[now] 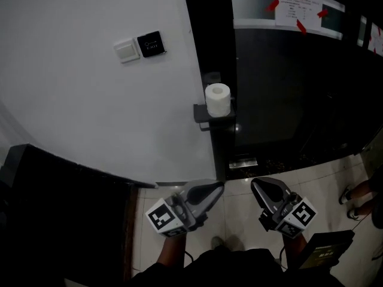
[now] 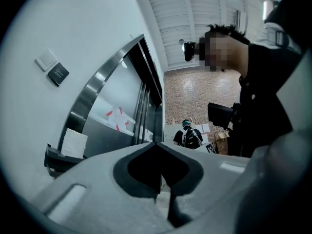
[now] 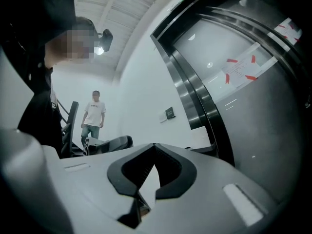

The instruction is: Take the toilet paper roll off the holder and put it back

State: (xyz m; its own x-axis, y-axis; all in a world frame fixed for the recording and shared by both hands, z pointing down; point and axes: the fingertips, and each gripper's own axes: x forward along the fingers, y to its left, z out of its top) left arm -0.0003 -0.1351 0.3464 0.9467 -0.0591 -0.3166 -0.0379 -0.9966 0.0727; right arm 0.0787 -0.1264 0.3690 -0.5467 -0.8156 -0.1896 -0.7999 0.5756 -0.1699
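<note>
A white toilet paper roll [image 1: 218, 99] stands upright on a small dark holder shelf [image 1: 206, 115] fixed at the edge of the white wall. The left gripper view shows the roll [image 2: 74, 143] at far left on the holder [image 2: 56, 160]. My left gripper [image 1: 216, 187] and right gripper [image 1: 258, 186] hang low near my body, well below the roll and apart from it. Both point up toward the wall. The left gripper [image 2: 157, 144] has its jaws together with nothing between them. The right gripper [image 3: 154, 145] is likewise shut and empty.
A white wall switch [image 1: 126, 50] and a black panel [image 1: 151, 43] sit up left of the roll. A dark glass door [image 1: 287, 88] with a taped paper notice [image 1: 297, 8] stands to the right. A dark cabinet [image 1: 60, 208] is at lower left. A person's feet [image 1: 353, 202] are at the right edge.
</note>
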